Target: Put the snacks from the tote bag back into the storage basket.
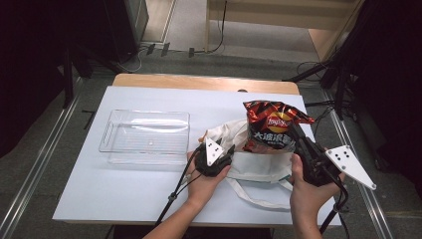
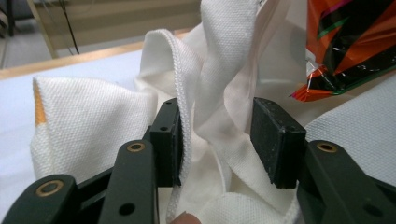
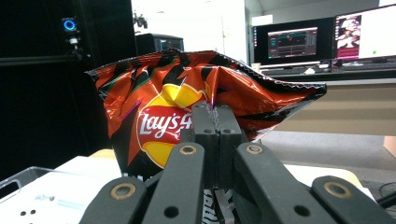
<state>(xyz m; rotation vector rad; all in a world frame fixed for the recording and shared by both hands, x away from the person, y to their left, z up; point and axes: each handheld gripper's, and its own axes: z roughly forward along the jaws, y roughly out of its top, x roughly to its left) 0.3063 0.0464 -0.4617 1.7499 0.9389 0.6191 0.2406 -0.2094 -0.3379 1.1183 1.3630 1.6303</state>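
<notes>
Right gripper view: the right gripper [image 3: 215, 122] pinches the chip bag [image 3: 177, 112] upright above the white tote bag [image 1: 259, 164]. Left gripper [image 2: 217, 135], jaws parted, straddles the tote's rim; clear tray [image 1: 144, 135] sits left of the tote.

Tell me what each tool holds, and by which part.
Right tool: shut on the chip bag, pinching its front foil at mid-height. Left tool: open, jaws either side of the tote's hemmed rim, one pad touching it, not clamped.
</notes>
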